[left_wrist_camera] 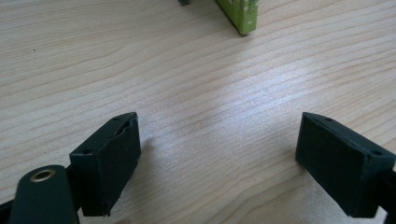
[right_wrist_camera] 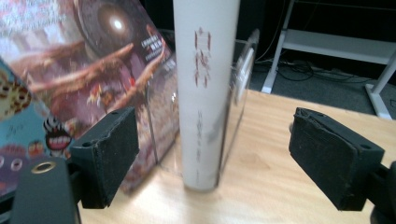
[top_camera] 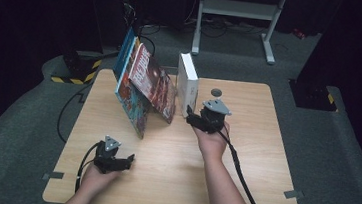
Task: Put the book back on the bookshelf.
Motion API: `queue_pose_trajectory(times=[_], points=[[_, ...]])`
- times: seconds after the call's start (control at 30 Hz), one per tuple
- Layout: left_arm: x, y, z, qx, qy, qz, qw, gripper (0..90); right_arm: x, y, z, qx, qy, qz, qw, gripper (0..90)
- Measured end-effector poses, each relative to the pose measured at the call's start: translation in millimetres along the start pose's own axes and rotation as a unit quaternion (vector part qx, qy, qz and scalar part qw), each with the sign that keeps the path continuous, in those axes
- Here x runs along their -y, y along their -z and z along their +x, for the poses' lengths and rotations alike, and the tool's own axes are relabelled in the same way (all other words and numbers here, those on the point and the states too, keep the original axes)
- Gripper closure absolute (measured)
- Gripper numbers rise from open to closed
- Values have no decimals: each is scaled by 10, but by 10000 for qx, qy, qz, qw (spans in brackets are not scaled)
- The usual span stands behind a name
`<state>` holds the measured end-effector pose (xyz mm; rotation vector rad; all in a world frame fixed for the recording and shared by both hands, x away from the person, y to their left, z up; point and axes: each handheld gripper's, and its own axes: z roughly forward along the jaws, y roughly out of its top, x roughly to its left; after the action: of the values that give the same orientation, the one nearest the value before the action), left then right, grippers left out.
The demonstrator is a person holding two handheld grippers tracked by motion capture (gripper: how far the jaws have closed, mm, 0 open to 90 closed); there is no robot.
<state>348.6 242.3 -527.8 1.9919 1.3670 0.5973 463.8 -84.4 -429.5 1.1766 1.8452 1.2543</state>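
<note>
Standing upright mid-bench: white book (top_camera: 187,84), right gripper (top_camera: 193,117) just before it, jaws wide, empty | left gripper (top_camera: 125,159) near front edge, jaws wide, empty | wooden bench (top_camera: 244,153) on grey carpet (top_camera: 335,147), dark room

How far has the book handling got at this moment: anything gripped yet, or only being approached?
Done: nothing is gripped. The white book stands upright by a clear bookend, while two colourful books lean to its left. In hand: the right gripper is open, its jaws either side of the white book's spine without touching it. The left gripper is open over the bare table. Left: closing on the book and moving it.
</note>
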Motion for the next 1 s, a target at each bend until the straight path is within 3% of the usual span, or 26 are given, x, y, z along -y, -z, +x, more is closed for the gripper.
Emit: queue_pose_trajectory(times=[0.57,0.77,0.87,1.0], points=[[6,5,-3,24,-77,-31,10000,148,676,715,-295,17,111,324,9994,153],[16,11,-19,47,-40,-58,10000,162,997,949,-483,52,5,649,9979,140],[17,15,-14,17,-91,-63,9999,165,1181,1031,-610,125,-13,969,9952,140],[26,17,-26,38,-44,-87,9999,167,1371,1144,-736,168,-64,1202,9926,141]])
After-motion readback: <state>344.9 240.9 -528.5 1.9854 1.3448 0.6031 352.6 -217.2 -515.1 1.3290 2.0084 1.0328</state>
